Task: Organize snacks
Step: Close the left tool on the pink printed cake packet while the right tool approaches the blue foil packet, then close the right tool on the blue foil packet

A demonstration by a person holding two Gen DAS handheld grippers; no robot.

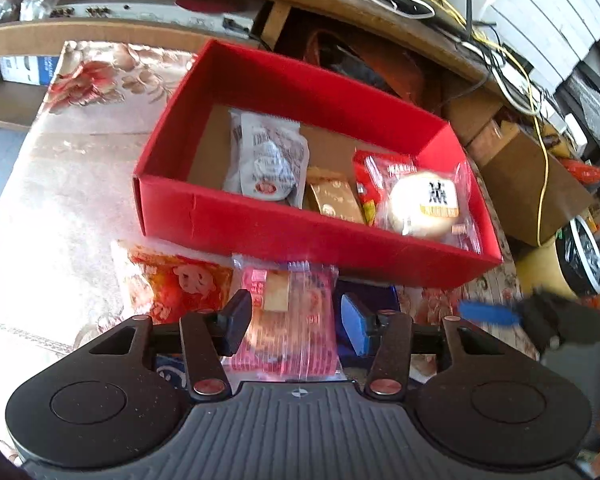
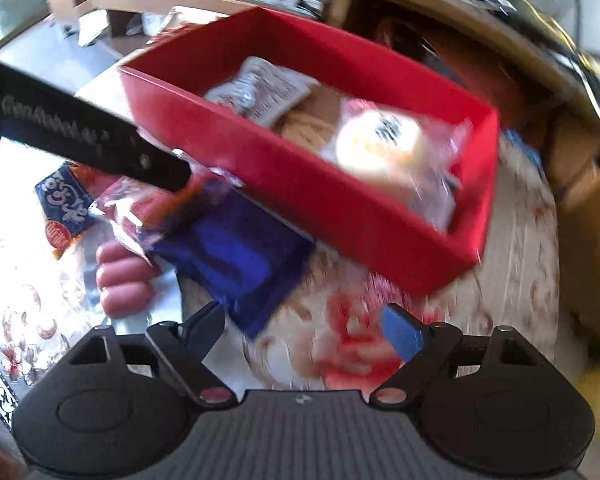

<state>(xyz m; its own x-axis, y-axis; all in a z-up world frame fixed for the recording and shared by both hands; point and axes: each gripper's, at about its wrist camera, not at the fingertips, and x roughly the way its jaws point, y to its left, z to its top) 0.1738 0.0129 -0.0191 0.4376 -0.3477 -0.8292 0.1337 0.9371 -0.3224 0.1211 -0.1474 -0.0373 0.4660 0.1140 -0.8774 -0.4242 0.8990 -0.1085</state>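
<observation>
A red box [image 1: 284,236] on the floral-cloth table holds a grey-white packet [image 1: 266,160], a tan packet [image 1: 334,198], a red packet [image 1: 370,172] and a round bun in clear wrap [image 1: 424,204]. My left gripper [image 1: 296,320] is open, its fingers either side of a pink clear-wrapped snack [image 1: 290,320] lying in front of the box. An orange-red packet [image 1: 180,284] lies to its left. My right gripper [image 2: 304,328] is open and empty over the cloth, beside a dark blue packet [image 2: 236,256]. The red box [image 2: 300,184] is beyond it.
In the right wrist view, sausages [image 2: 124,280] and a blue printed packet [image 2: 64,208] lie at the left, and the left gripper's black arm [image 2: 80,136] crosses above them. Shelves, cables [image 1: 500,52] and cardboard boxes [image 1: 528,172] stand behind the table.
</observation>
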